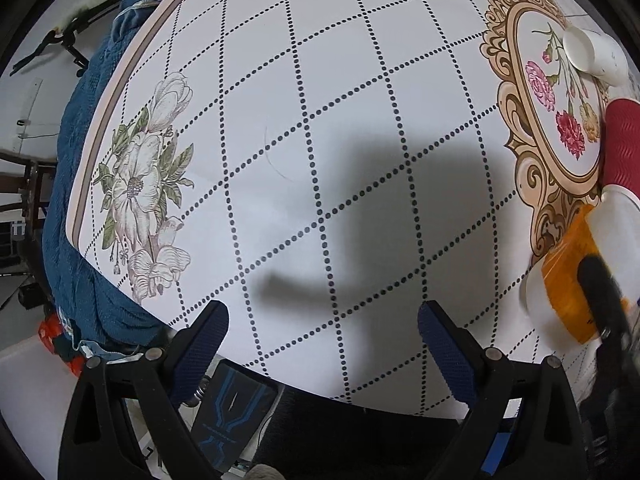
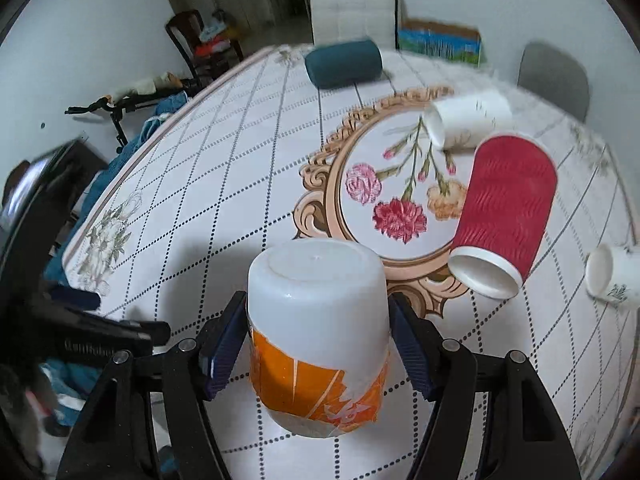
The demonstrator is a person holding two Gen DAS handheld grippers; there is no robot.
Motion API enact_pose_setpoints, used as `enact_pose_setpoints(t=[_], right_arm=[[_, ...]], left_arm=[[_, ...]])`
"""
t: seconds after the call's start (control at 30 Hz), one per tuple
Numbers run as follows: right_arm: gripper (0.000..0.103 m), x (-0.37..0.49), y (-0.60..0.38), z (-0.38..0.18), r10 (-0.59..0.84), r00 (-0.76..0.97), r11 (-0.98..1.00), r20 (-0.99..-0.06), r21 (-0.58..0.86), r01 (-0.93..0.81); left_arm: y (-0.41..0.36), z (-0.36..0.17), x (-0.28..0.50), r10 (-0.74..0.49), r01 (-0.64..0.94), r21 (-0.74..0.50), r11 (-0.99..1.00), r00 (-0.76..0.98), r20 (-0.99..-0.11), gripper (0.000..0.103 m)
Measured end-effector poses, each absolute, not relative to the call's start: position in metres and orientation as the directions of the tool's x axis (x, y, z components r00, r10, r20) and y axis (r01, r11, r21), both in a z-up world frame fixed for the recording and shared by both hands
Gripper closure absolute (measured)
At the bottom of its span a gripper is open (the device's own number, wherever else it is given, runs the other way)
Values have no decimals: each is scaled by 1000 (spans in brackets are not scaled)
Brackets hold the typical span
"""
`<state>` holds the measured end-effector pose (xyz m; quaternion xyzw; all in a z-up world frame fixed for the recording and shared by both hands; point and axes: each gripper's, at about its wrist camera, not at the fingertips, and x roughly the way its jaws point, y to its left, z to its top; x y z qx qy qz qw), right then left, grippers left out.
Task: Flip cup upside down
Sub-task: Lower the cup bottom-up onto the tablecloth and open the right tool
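Note:
A white plastic cup with an orange label (image 2: 318,336) stands upside down, base up, between the fingers of my right gripper (image 2: 318,344), which is shut on its sides near the table's front edge. The same cup shows at the right edge of the left wrist view (image 1: 568,292), with the right gripper's black finger across it. My left gripper (image 1: 322,340) is open and empty, above the bare tablecloth (image 1: 320,140) near the table's front edge.
A red ribbed paper cup (image 2: 504,212) lies on its side right of the held cup. A white cup (image 2: 466,120) lies on its side behind it, another white cup (image 2: 612,276) at far right. A dark teal roll (image 2: 344,63) lies at the back. Chairs stand beyond the table.

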<state>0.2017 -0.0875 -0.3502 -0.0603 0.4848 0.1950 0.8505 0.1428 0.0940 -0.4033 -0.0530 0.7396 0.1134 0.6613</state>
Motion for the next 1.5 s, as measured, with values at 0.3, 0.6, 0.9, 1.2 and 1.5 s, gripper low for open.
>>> enact_pose_setpoints(t=[0.3,0.6,0.9,1.2,1.5], right_arm=[[31,175,-90,-355,243,435,901,-867,35,-433],[11,167,-112,-344,213,341,933,-916,86,-351],[6,138,-162,-289,98,351,978,-931,25,-207],[6,110,-180,-235,53,419,995,-906,13,-98],[6,47,-171,-161,22,510,1000,-860,14,-20]], left_arm=[[81,-400,131,92,-203,113,973,-109,-990,6],[62,-367,110,96,-193,102,976,-39,-995,6],[38,-307,97,72,-153,57,987,100,-992,5],[19,-252,81,53,-88,35,995,209,-976,5],[29,-184,40,9,-8,6,1000,334,-942,5]])
